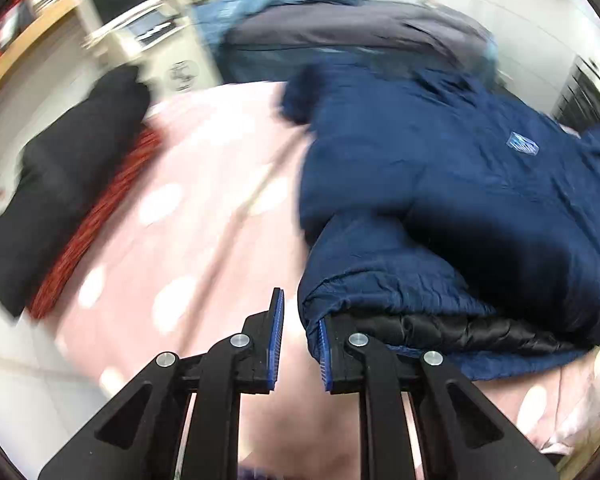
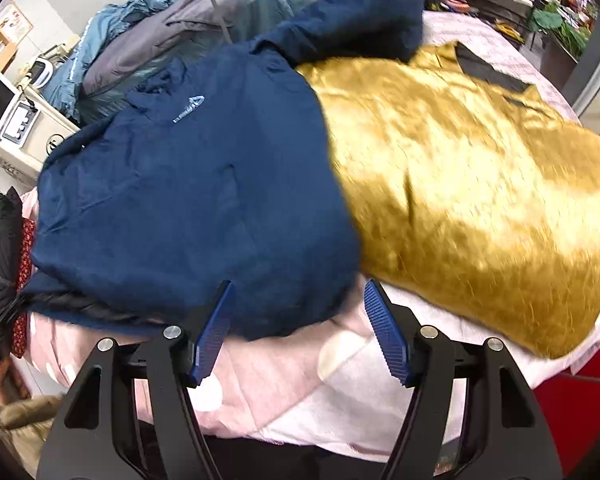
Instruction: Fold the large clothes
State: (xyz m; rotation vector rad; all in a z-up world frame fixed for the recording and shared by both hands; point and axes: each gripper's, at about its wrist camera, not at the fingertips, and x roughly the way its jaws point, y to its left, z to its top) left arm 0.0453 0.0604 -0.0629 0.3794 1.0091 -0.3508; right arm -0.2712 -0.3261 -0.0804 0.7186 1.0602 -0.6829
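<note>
- Left gripper [image 1: 300,334]: jaws apart with a narrow gap, nothing between them. Its right finger sits against the hem of the navy jacket [image 1: 440,184], fabric bulging over that finger's tip; I can't tell if it's tucked under the hem.
- Right gripper [image 2: 300,328]: jaws spread wide, released, nothing clamped. Navy jacket's [image 2: 196,200] lower edge lies just ahead of and between my fingers, mostly over the left finger.
- Pink spotted bedspread [image 1: 204,208] under everything; bare stretch runs ahead-left of the left gripper, and directly below the right gripper [image 2: 300,380].
- Navy jacket lies flat on it, chest logo [image 2: 189,109] facing up, black quilted lining [image 1: 452,332] showing at the hem just right of the left gripper.
- Mustard-gold garment [image 2: 472,184] ahead-right of the right gripper, touching the navy jacket's side, partly under its sleeve.
- Grey and teal coats [image 2: 188,28] piled far ahead, beyond the navy jacket.
- Black garment [image 1: 60,200] on red patterned fabric [image 1: 96,220], far left of the left gripper.
</note>
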